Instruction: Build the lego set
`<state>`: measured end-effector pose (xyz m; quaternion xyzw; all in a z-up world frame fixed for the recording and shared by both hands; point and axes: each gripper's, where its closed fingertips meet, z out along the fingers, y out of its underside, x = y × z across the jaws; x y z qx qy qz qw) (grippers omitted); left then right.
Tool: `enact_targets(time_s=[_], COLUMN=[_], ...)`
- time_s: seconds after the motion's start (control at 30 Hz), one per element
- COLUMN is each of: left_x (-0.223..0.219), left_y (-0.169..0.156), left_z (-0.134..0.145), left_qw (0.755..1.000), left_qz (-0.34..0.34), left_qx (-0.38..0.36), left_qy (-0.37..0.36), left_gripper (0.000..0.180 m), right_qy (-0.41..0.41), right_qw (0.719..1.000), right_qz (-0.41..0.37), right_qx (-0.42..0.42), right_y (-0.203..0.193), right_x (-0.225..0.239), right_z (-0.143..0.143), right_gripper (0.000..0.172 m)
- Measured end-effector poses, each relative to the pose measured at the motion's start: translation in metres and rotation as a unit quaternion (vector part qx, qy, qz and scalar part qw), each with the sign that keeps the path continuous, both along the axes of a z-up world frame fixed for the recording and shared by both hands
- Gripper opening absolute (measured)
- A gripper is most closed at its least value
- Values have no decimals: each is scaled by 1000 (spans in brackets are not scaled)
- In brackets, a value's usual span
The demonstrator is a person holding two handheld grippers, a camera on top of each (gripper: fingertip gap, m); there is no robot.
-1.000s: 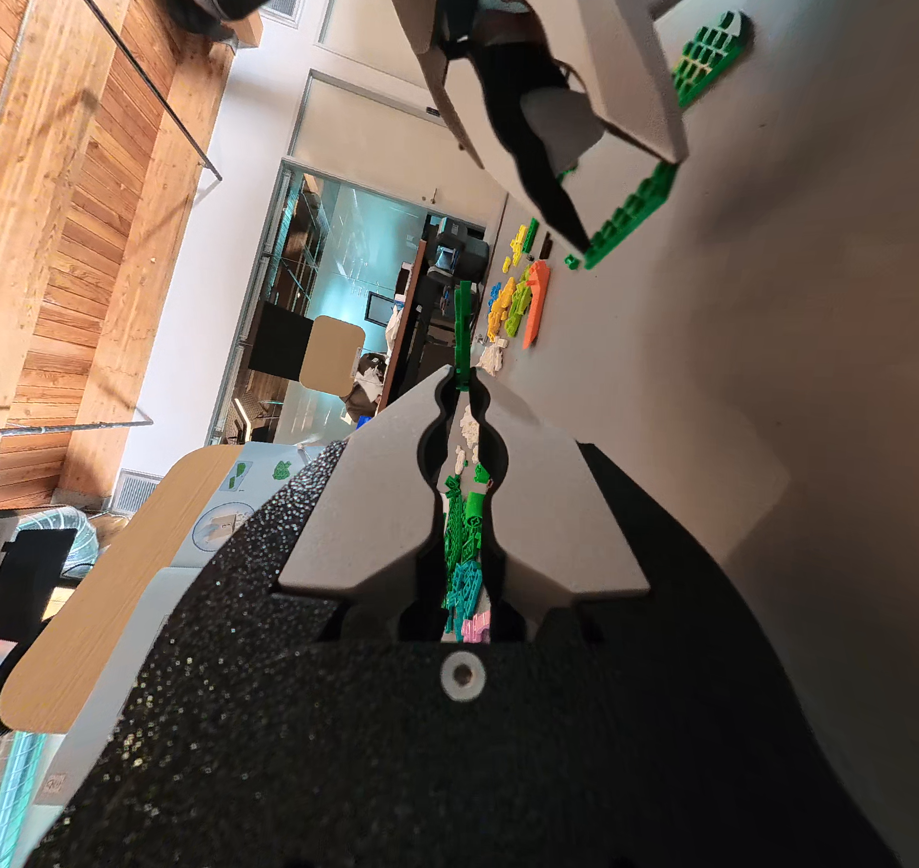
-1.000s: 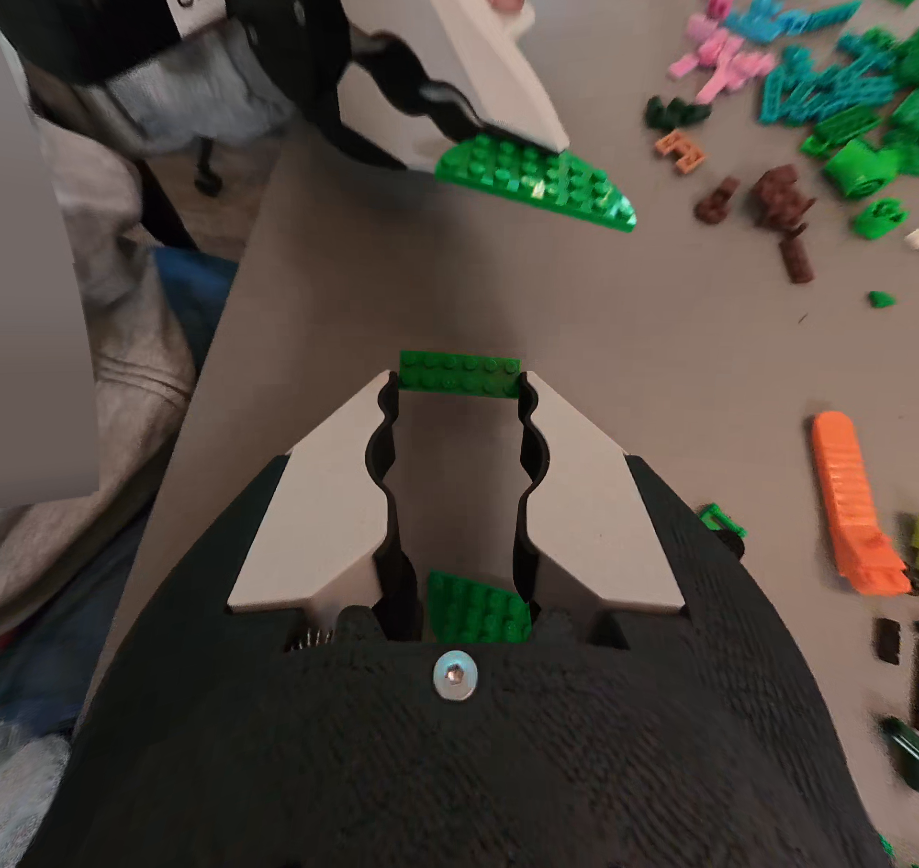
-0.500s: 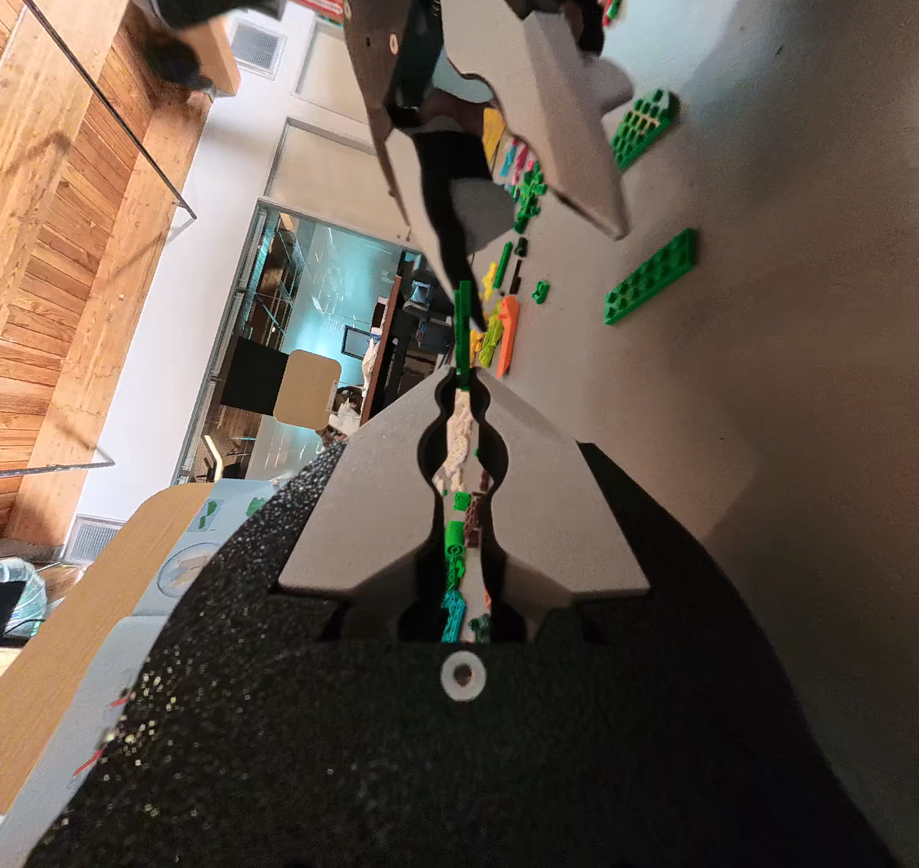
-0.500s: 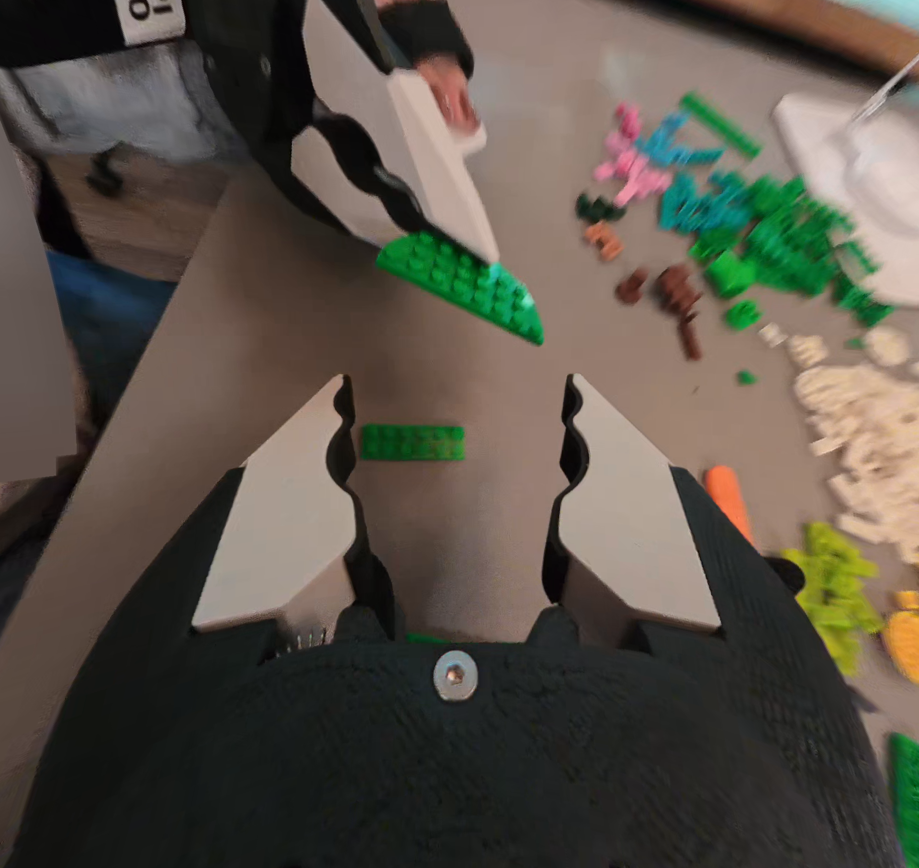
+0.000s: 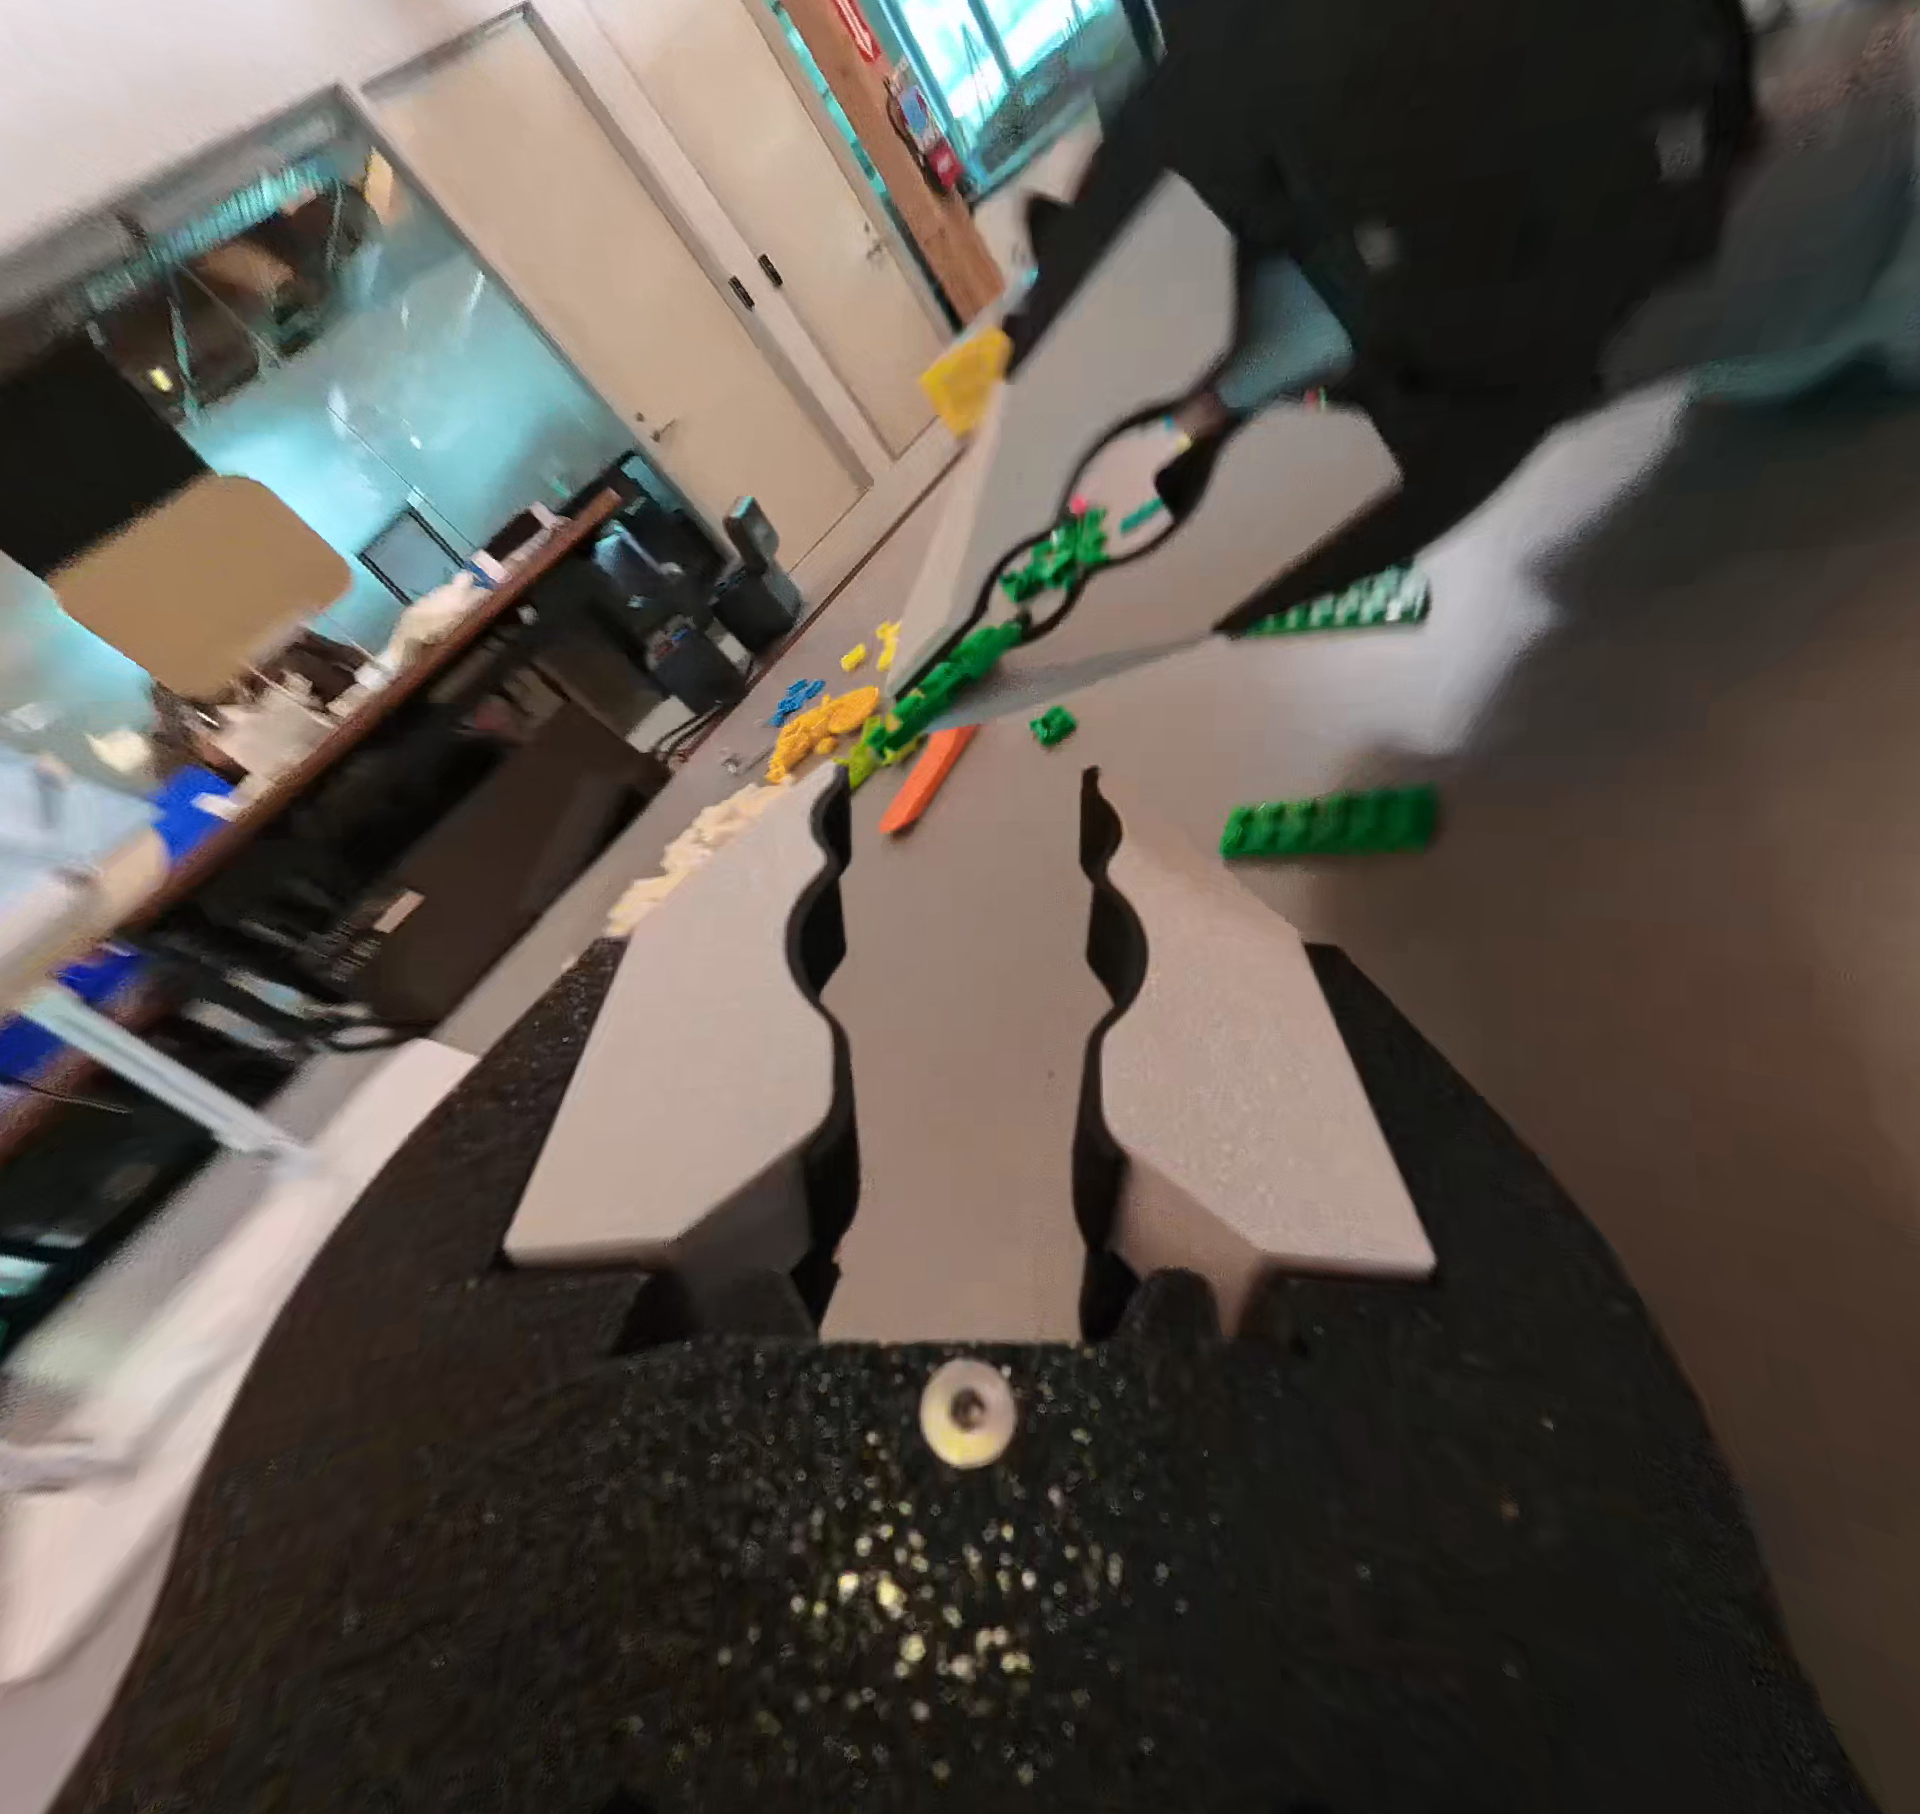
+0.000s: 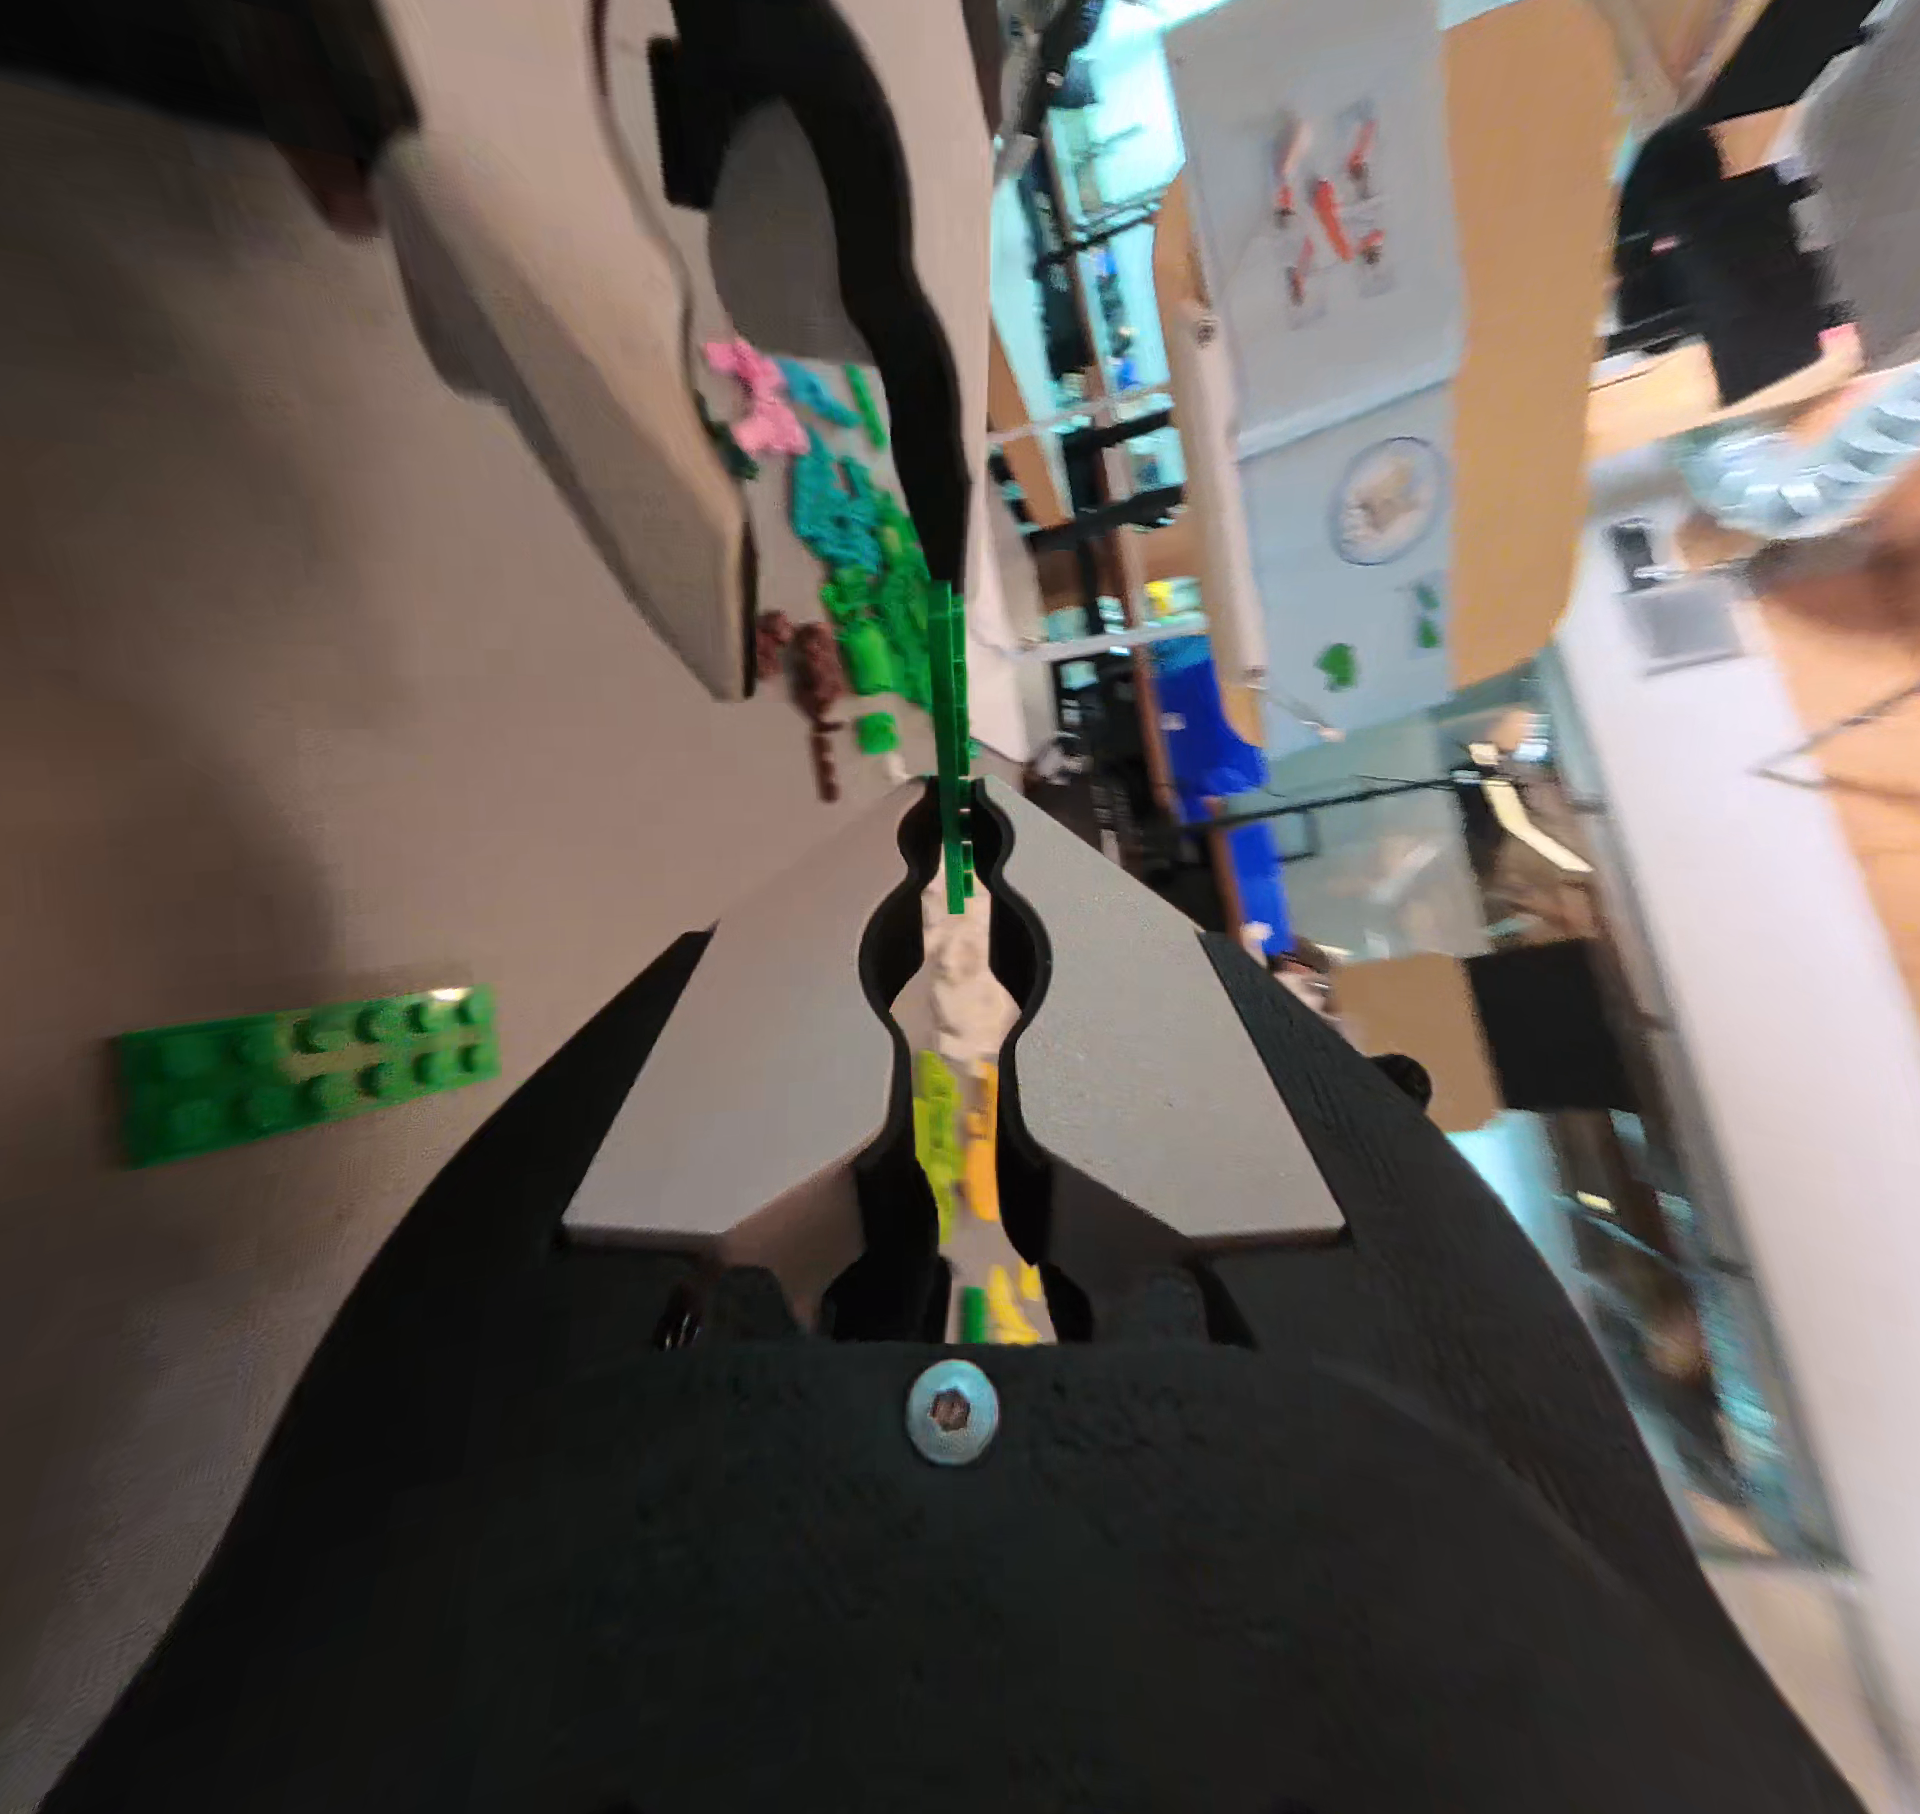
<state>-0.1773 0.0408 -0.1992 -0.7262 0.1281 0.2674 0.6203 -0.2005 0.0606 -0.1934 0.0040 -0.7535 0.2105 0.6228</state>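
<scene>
On the grey tabletop (image 6: 260, 621), a flat green studded plate (image 6: 307, 1073) lay at the far left of the right wrist view, its long axis running across the picture, well to the left of the right tool (image 6: 951, 793) and untouched by it. That tool was clenched on a thin green plate (image 6: 951, 725) seen edge-on, its fingertips pressed to both faces and the plate's length pointing straight ahead, out beyond the tips. Above it hung the left tool (image 6: 842, 611), fingers parted. Further right, beyond the tabletop's edge, stood a blurred office background.

In the left wrist view, the left tool (image 5: 961, 788) was released, with only bare tabletop (image 5: 966, 1037) showing between its fingers (image 5: 727, 985). An orange wedge-shaped piece (image 5: 925, 777) lay just ahead of the tips, beside heaps of yellow and green pieces. The flat green studded plate (image 5: 1330, 822) lay to the right of the open tips, lengthwise across the view, nearer to this tool than to the other.
</scene>
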Motion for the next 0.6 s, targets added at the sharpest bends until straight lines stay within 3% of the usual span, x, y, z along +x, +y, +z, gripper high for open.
enact_targets(time_s=[0.07, 0.2, 0.37, 0.5, 0.6], left_x=[-4, 0, 0, 9, 8], left_y=[-1, 8, 19, 24, 21], left_z=[12, 16, 15, 28, 40], left_qw=[994, 956, 908, 806, 734], left_qz=[-8, -57, -60, -135, -178], left_qx=[45, 69, 82, 105, 139], left_qy=[-97, -278, -407, -566, -640], left_gripper=[43, 56, 38, 25, 23], right_qy=[50, 90, 122, 153, 165], right_qw=[998, 992, 985, 979, 976], right_qz=[-22, -50, -76, -84, -87], right_qx=[31, 72, 97, 103, 111], right_y=[5, 10, 16, 20, 19], right_x=[-2, -4, -5, -4, -3], right_z=[9, 13, 21, 29, 32], right_gripper=[3, 3, 3, 3, 3])
